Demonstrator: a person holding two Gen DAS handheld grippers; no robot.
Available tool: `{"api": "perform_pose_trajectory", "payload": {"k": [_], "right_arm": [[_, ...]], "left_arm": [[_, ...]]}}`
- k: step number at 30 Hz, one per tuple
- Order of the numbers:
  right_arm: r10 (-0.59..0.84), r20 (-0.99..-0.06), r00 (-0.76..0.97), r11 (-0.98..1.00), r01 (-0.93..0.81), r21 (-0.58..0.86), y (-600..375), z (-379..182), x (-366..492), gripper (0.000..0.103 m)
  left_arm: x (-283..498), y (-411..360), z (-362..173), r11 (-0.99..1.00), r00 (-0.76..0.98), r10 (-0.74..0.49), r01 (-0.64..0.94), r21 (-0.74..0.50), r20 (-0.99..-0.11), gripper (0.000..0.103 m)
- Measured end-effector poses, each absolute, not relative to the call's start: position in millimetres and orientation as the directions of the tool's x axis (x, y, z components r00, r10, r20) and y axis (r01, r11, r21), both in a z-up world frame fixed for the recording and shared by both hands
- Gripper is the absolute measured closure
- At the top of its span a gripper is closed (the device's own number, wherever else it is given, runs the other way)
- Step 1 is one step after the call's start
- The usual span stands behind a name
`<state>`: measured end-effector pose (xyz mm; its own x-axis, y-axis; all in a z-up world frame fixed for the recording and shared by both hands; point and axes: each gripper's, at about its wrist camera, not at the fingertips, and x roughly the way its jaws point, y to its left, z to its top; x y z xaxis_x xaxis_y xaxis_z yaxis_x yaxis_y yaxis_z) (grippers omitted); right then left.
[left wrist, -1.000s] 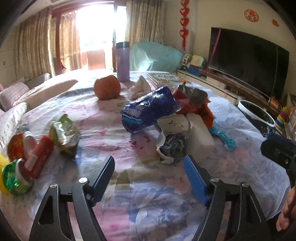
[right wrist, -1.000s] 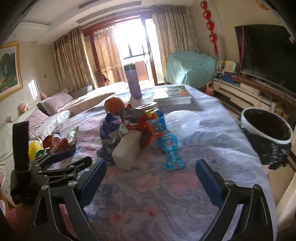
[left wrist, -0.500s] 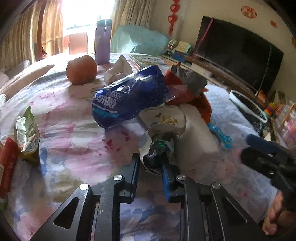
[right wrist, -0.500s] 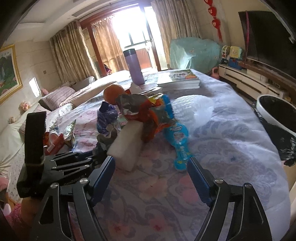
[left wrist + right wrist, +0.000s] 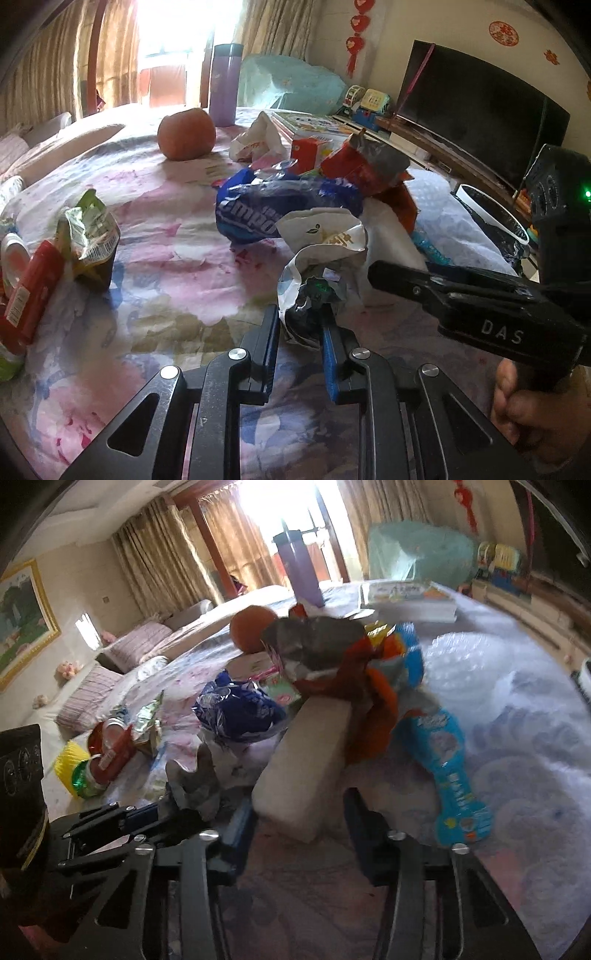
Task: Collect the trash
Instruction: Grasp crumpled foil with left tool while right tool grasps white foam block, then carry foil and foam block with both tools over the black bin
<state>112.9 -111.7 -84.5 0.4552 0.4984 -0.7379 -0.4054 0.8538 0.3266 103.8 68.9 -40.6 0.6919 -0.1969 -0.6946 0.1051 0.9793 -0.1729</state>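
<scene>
Since a second ago, we note left gripper (image 5: 299, 328) clamped on crumpled wrapper (image 5: 314, 291); right gripper (image 5: 299, 819) closing around white block (image 5: 303, 764), unpinched: it may slip.

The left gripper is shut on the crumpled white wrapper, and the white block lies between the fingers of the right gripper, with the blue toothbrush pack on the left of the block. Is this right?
One thing is wrong: the blue toothbrush pack lies to the right of the white block, as the right wrist view shows. The left gripper is shut on the crumpled white wrapper; the right gripper is closing around the block.
</scene>
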Motion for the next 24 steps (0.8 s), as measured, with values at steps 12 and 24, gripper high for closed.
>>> {"api": "perform_pose_trajectory", "payload": {"k": [12, 24], "right_arm": [[0.504, -0.686, 0.525, 0.863, -0.35, 0.366, -183, -58, 88, 0.073], [0.413, -0.689, 0.596, 0.909, -0.223, 0.352, -257, -52, 76, 0.073]], "left_arm": [[103, 11, -21, 0.955, 0.671, -0.294, 0.235, -0.181, -0.68, 0.083], [132, -55, -16, 0.915, 0.624, -0.371, 0.374, -0.154, -0.688, 0.083]]}}
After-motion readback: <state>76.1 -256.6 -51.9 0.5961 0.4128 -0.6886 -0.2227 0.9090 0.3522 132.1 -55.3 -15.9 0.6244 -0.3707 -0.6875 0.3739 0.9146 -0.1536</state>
